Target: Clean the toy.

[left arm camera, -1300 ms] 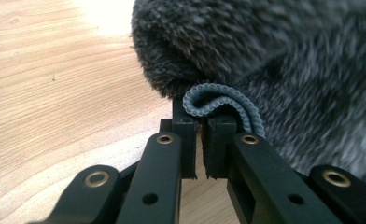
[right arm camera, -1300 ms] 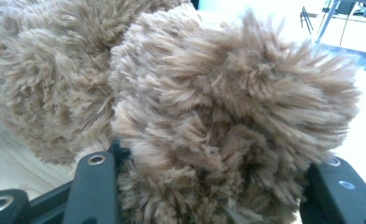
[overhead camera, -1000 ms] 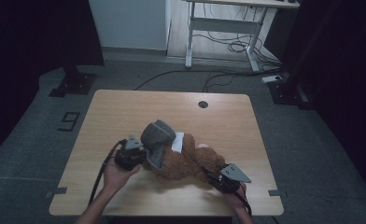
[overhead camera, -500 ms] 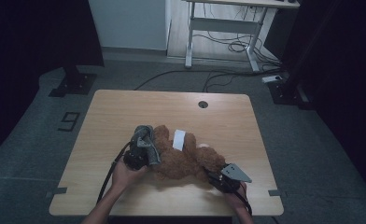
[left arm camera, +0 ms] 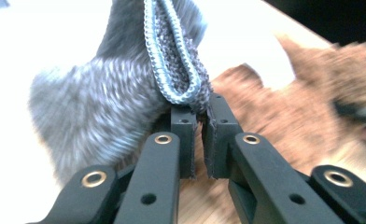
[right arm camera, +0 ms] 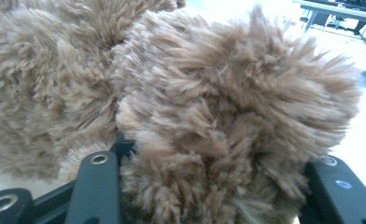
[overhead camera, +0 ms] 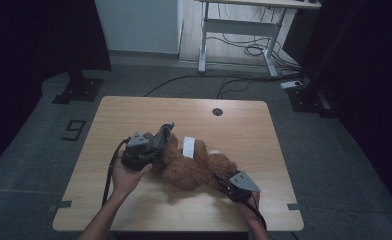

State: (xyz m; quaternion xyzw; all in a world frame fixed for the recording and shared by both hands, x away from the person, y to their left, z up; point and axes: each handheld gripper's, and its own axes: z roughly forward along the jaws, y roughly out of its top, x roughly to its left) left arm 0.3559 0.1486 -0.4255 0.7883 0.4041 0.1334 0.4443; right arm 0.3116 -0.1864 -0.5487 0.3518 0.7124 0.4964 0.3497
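One blank white tag (overhead camera: pixel 189 146).

Teddy bear (overhead camera: pixel 191 172): shaggy light brown — a white tag on it.
Sock (left arm camera: pixel 125 98): fuzzy grey, flecked white — pale blue ribbed cuff.
Table (overhead camera: pixel 134 112): light wood grain.

1 brown plush bear (overhead camera: pixel 194 167), 1 grey knit hat (left arm camera: pixel 125 102), 1 white tag (overhead camera: pixel 188 147), 2 grippers: left (overhead camera: pixel 156 142), right (overhead camera: pixel 223 184), 1 table (overhead camera: pixel 134 112).
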